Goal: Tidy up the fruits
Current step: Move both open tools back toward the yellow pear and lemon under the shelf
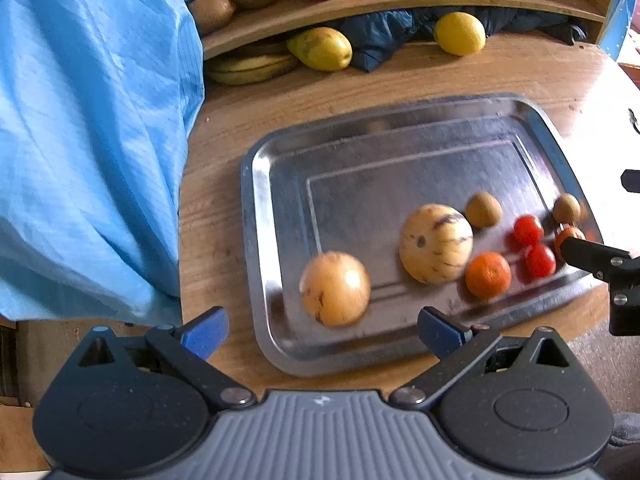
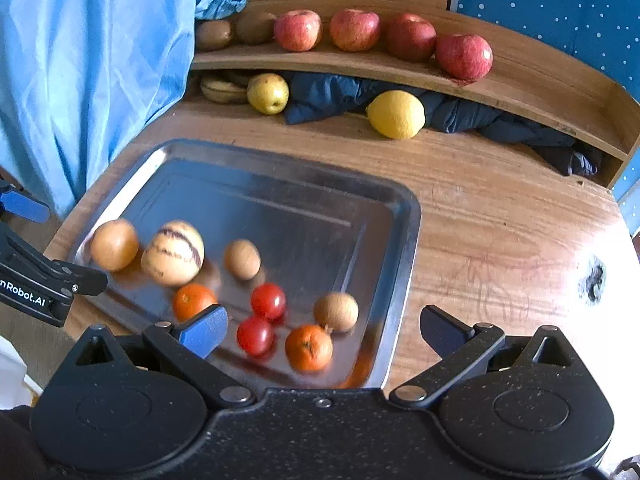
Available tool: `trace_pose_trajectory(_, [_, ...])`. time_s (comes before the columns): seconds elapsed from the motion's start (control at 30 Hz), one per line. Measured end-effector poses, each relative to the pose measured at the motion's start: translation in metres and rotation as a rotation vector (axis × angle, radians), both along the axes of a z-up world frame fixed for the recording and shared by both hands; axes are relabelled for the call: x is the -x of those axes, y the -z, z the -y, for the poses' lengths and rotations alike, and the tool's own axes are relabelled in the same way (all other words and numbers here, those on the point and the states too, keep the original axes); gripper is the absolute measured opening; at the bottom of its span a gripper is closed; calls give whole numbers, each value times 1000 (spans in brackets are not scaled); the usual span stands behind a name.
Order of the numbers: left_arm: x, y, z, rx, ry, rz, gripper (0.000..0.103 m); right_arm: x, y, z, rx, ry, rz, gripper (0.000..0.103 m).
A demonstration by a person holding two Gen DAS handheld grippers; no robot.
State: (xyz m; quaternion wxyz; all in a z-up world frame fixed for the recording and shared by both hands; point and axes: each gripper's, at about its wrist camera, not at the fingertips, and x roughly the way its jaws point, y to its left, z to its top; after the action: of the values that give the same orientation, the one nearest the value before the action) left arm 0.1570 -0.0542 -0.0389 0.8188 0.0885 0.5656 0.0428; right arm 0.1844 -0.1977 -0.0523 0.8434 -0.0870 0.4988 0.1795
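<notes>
**Both grippers gaping over a tray of mixed fruit**

The left gripper [image 1: 322, 330] is hovering with its jaws spread wide and nothing between them. Just ahead of its fingertips, a plain yellow-brown round fruit [image 1: 335, 288] is sitting near the closest edge of the metal tray [image 1: 276, 208]. A little farther ahead and to the right, a purple-striped pale melon [image 1: 436, 243] is lying beside a mandarin [image 1: 488, 275], with two cherry tomatoes [image 1: 534, 246] and two small brown kiwis [image 1: 483, 209] beyond that.

The right gripper [image 2: 322, 330] is likewise gaping wide and gripping nothing. Straight between its fingers, a second mandarin [image 2: 308, 347] is resting at the tray's near edge, just beside one of the kiwis. The tomatoes are lying slightly to the left of it.

Farther ahead, on the bare wooden table [image 2: 500, 216], a lemon [image 2: 396, 114] and a yellow pear [image 2: 267, 93] are lying against a dark blue cloth [image 2: 332, 94], with bananas [image 2: 222, 89] to the left. Farthest off, four red apples [image 2: 464, 56] are standing in a row on a curved wooden shelf [image 2: 532, 80]. A light blue fabric [image 2: 92, 60] is hanging at the left.
</notes>
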Motion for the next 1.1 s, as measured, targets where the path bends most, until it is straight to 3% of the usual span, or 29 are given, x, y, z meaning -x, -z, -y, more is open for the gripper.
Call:
trace_pose_trajectory(0.4, [-39,-5,-11,-6,-1,30,102,-34,2,-4,-24,31,22,102])
trace_pose_trajectory(1.1, [-114,-4,-1,48,15,102,102,-87,6,-7,-62,85,62,102])
